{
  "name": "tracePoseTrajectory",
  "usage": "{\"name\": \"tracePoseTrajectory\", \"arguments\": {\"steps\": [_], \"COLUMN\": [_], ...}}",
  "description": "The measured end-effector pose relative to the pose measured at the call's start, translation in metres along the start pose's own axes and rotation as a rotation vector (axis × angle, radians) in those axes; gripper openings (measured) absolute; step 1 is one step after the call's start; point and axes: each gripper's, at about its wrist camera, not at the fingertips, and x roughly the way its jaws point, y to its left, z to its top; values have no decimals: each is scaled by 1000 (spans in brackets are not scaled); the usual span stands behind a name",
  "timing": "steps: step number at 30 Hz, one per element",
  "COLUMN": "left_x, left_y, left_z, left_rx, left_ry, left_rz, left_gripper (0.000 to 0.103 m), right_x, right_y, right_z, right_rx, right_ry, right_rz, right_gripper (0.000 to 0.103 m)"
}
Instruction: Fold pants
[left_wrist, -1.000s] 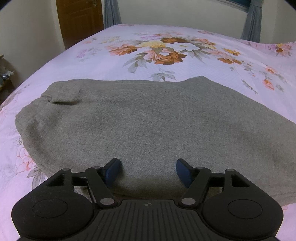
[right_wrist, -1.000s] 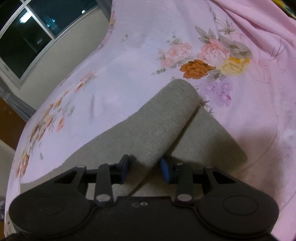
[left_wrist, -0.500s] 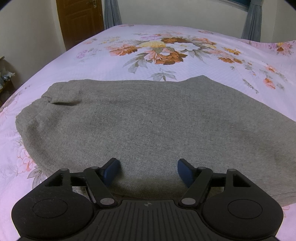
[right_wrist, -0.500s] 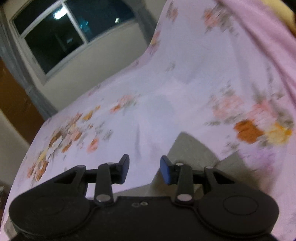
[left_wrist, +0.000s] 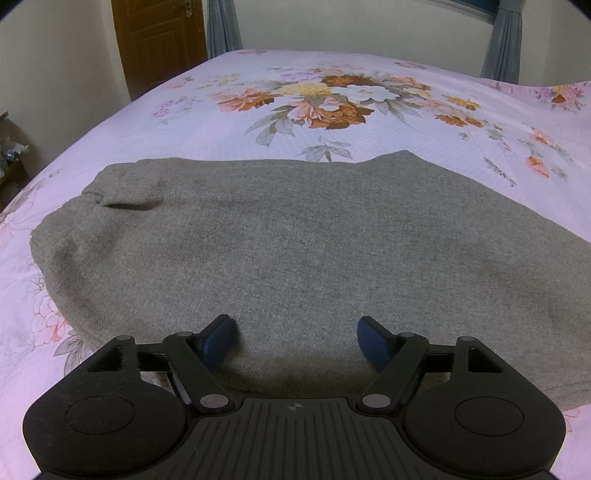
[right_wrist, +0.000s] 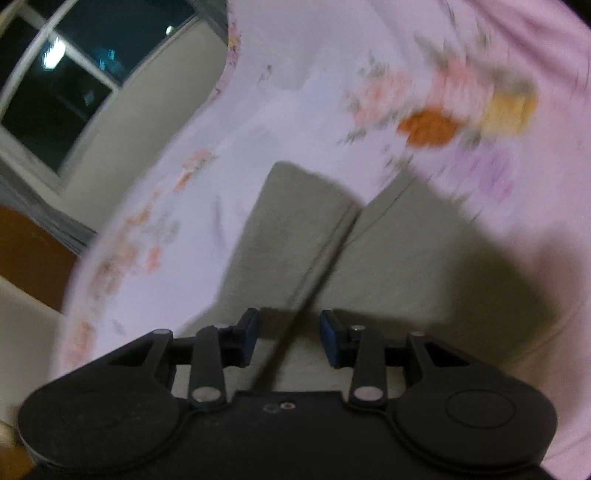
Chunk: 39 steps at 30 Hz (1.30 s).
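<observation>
Grey pants (left_wrist: 280, 254) flat on the floral bedsheet (left_wrist: 332, 110), both grippers open above them.

L gripper (left_wrist: 295, 338) hovers over the near edge of the pants, jaws wide apart and just been opening, only flat cloth under the gap, pads not pressing. Pants lie across the bed; waistband end at left w/ a small folded flap (left_wrist: 129, 188), far edge runs about straight, right part goes out of view. Free sheet on the far side up to the wooden door (left_wrist: 159, 40) and grey curtains (left_wrist: 502, 40); narrow strip of sheet at left, near the bed edge. R gripper (right_wrist: 289, 339), view blurred: jaws apart w/ a gap, just closed a bit, no cloth gripped. Beyond it two leg ends (right_wrist: 332, 236) lie side by side, touching along one seam line, ends toward far. Open sheet past them and at right; bed edge, wall and dark window (right_wrist: 74, 74) at left. No containers seen.
</observation>
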Motion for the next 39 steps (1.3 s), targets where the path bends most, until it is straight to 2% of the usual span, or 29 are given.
{"name": "tracePoseTrajectory", "arguments": {"steps": [1, 2, 3, 5, 9, 12, 15, 18, 19, 20, 21, 22, 24, 28, 30, 32, 36, 39], "left_x": [0, 0, 0, 0, 0, 0, 0, 1, 1, 1, 1, 2, 2, 2, 2, 1, 0, 0], "left_y": [0, 1, 1, 0, 1, 0, 1, 1, 1, 1, 1, 1, 3, 2, 3, 3, 3, 2], "left_z": [0, 0, 0, 0, 0, 1, 1, 1, 1, 1, 1, 1, 1, 1, 1, 0, -2, -2], "left_rx": [0, -1, -3, -1, -2, 2, -2, 1, 2, 3, 3, 5, 5, 6, 3, 3, 11, 15], "left_ry": [2, 3, 4, 3, 2, 1, 3, 2, 2, 1, 1, 0, 0, -2, -5, -11, -15, -15], "left_rz": [0, 0, 0, 1, 2, 0, 0, -1, 0, 1, 2, 4, 4, 4, 3, 3, 2, 5], "left_gripper": [75, 75, 75, 75, 76, 77, 77, 78, 78, 79, 80, 81, 81, 82, 82, 82, 82, 82], "right_x": [3, 5, 4, -4, -12, -1, 11, 33, 35, 38, 40, 38, 22, -37, -66, -77, -72, -62], "right_y": [1, 6, 12, 21, 30, 31, 36, 39, 42, 46, 52, 58, 81, 115, 107, 83, 7, -24], "right_z": [0, 0, 0, -2, 0, 4, 9, 12, 10, 11, 13, 14, 20, 30, 28, 21, -10, -33], "right_rx": [7, -12, -43, -95, -146, -126, -138, -132, -149, -178, -210, -228, -277, -371, -375, -361, -256, -230], "right_ry": [1, -6, -21, -56, -78, -31, -22, 34, 38, 35, 26, 7, -84, -278, -329, -317, -196, -148], "right_rz": [6, 0, -14, -4, -10, 23, 18, 2, -10, -31, -50, -43, -3, 100, 106, 64, -87, -158], "right_gripper": [32, 17, 10, 6, 6, 16, 16, 19, 17, 9, 6, 6, 6, 5, 5, 5, 5, 5]}}
